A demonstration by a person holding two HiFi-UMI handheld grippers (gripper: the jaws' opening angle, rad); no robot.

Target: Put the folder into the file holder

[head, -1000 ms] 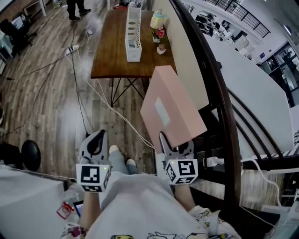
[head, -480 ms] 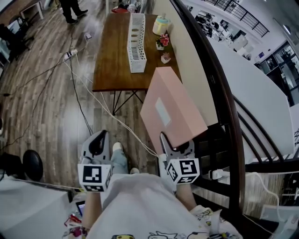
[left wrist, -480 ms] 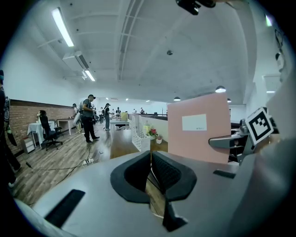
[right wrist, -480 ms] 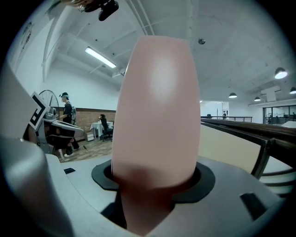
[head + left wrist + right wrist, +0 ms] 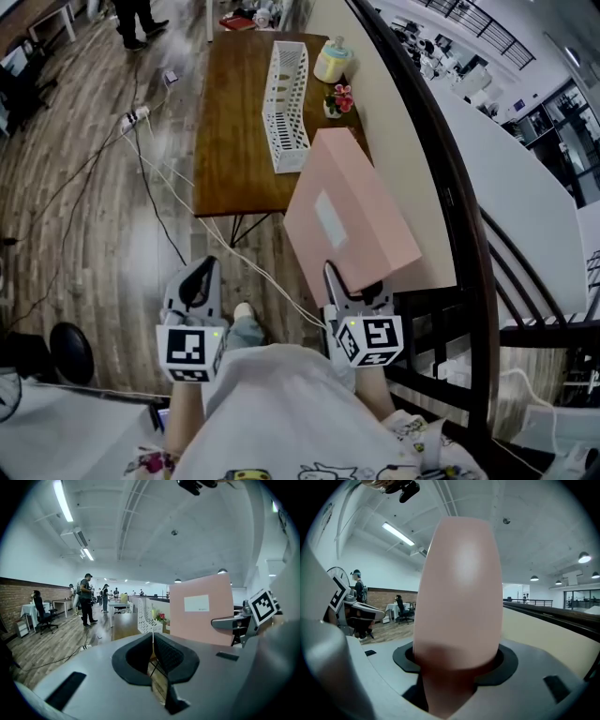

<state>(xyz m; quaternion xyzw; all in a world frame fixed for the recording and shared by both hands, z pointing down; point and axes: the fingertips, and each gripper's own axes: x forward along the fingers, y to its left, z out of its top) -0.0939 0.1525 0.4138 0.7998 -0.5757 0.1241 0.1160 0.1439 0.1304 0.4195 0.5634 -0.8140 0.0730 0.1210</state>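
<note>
A pink folder point(image 5: 345, 214) with a white label stands tilted up from my right gripper point(image 5: 354, 287), which is shut on its lower edge. In the right gripper view the folder point(image 5: 459, 592) fills the middle between the jaws. The white mesh file holder point(image 5: 286, 94) lies lengthwise on a brown wooden table point(image 5: 230, 141) ahead, well beyond both grippers. My left gripper point(image 5: 200, 274) hangs at the left over the floor, shut with nothing in it. The left gripper view shows its jaws pressed together, with the folder point(image 5: 201, 609) and file holder point(image 5: 146, 618) beyond.
A pale yellow jar point(image 5: 331, 62) and a small pot of flowers point(image 5: 338, 98) stand on the table's right side by the beige wall. Cables and a power strip point(image 5: 137, 116) cross the wood floor at the left. A dark curved railing point(image 5: 448, 202) runs along the right. A person point(image 5: 131, 17) stands far off.
The table and file holder have come nearer and shifted slightly right in the head view. Both grippers keep their places; the folder stays in the right one.
</note>
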